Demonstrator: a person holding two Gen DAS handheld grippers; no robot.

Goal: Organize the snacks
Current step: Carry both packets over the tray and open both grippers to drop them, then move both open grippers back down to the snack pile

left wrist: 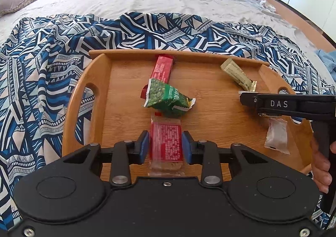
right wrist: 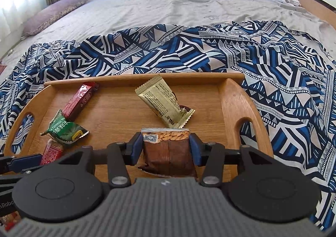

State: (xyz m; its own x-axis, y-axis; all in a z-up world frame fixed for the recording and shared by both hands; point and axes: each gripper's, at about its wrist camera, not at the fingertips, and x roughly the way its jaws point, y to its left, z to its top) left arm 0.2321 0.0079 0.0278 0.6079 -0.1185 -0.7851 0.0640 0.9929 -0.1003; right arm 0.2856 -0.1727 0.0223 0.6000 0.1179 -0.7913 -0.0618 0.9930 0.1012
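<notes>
Our left gripper has its blue pads just beside the two long edges of a red-and-clear wrapped snack bar; a thin gap seems to remain on each side, so we judge the jaws slightly apart, not yet pressing. The bar lies flat at the near edge of the oval bamboo tray, its long axis running straight away from this claw, so closing squeezes it across its narrow width.

Our right gripper straddles a brown almond packet at the tray's near right; its jaws stand apart, pads close to the packet's sides, and we cannot tell whether they touch.

Farther out lie a green wasabi-pea packet, just beyond the bar, a long red bar reaching the far rim, and a gold foil packet. The tray sits on a blue patterned cloth.
</notes>
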